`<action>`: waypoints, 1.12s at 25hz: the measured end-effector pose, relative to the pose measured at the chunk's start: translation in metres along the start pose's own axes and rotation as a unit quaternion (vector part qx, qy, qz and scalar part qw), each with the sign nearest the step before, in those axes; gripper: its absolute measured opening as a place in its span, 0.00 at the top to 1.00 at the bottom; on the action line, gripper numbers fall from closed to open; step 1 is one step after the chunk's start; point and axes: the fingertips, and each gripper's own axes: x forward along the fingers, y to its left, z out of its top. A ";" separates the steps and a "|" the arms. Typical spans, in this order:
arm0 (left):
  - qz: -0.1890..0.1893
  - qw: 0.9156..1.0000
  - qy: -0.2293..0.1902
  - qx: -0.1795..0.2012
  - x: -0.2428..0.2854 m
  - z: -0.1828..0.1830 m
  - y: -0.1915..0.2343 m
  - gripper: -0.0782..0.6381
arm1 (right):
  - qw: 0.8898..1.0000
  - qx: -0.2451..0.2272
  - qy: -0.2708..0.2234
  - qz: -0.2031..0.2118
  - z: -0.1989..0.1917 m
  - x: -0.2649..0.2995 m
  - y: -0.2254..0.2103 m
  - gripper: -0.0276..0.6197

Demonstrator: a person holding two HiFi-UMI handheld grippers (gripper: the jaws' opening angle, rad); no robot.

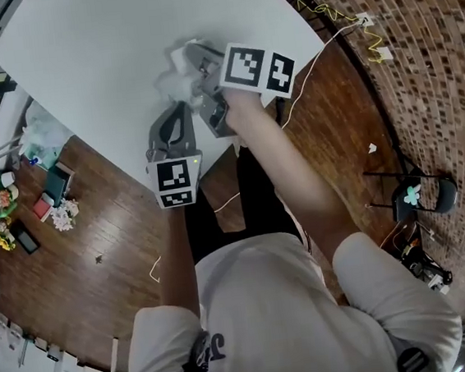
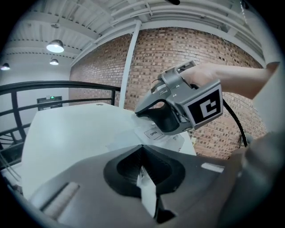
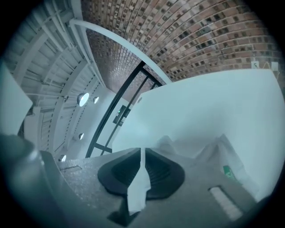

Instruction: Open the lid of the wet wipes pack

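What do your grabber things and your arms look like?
The left gripper and right gripper are grey, with black ribbed pads inside the jaws. Each carries a white cube printed with black square markers. A black cable runs behind the right one. The person wears a white short-sleeved T-shirt, so the forearms are bare.

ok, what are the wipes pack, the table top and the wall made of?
wet wipes pack: looks like thin soft plastic film, whitish; it crumples into sharp peaks.
table: smooth matte white top, maybe laminate or painted board, can't tell which.
wall: bare brick, rough, mortar joints showing.
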 end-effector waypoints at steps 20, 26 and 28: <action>0.141 0.985 -0.076 -0.065 -0.099 0.080 -0.048 0.87 | 0.970 -0.172 0.005 0.171 0.014 -0.148 0.069 0.95; 0.154 0.977 -0.143 -0.030 -0.163 0.119 -0.079 0.87 | 0.912 -0.375 -0.122 0.116 -0.015 -0.224 0.070 0.96; 0.165 0.971 -0.170 -0.017 -0.191 0.118 -0.087 0.87 | 0.889 -0.423 -0.147 0.100 -0.043 -0.245 0.069 0.97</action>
